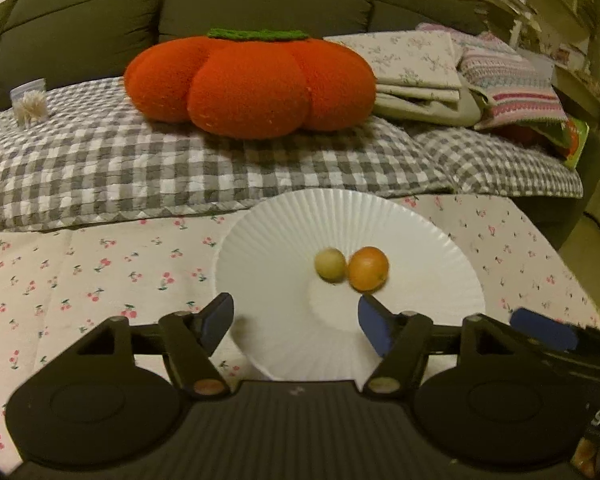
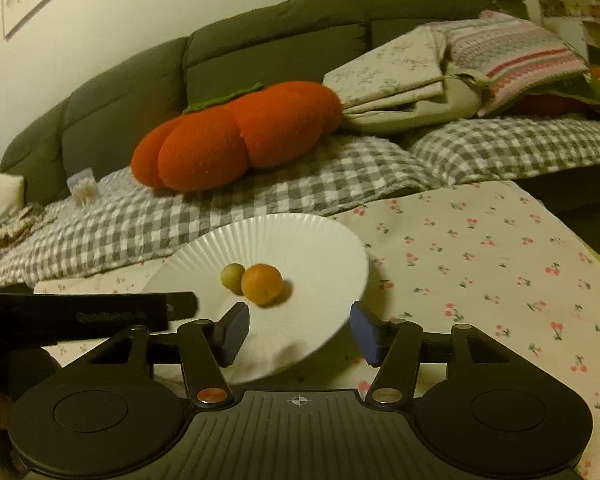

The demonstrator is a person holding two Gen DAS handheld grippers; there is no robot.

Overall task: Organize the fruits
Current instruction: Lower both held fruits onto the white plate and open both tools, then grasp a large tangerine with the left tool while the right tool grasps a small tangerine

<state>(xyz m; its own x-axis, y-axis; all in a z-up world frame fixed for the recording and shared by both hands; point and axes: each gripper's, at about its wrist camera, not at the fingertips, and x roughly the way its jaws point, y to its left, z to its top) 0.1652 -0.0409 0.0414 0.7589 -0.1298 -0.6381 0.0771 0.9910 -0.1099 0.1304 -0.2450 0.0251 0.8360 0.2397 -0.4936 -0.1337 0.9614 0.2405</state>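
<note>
Left claw [image 1: 296, 330] nearest the lens: blue pads spread wide, nothing between them, poised over the near part of the white fluted plate [image 1: 260, 248]. Right claw [image 2: 298, 334] likewise spread and empty, straddling the plate's near-right rim; its left pad is over the plate, its right pad over the cherry-print cloth [image 2: 480, 260] covering the bench.

Plate contents: two small round fruits, touching each other, near the flat centre. Orange fruit [image 1: 368, 269] lies just ahead of the left claw's right pad. Yellow-green fruit [image 1: 330, 264] sits to its left, ahead of the gap between the pads. From the right claw, the orange one [image 2: 262, 284] is just ahead of the left pad and the green one [image 2: 232, 275] a little further off behind it. No other fruit shows on the bench.

Judgement: both fruits appear already gathered on the plate, so the task looks late or finished; which step is current cannot be told.

If a fruit is to be regrasped: centre the claw on one fruit only, come down from above, and close gently. They are round and will likely roll on the smooth plate. Since they touch, nudging one may push the other. Keep the two claws apart; they are close together here.

Beyond the bench: sofa with checked blanket [image 1: 100, 160] and orange pumpkin cushion [image 1: 252, 80].
</note>
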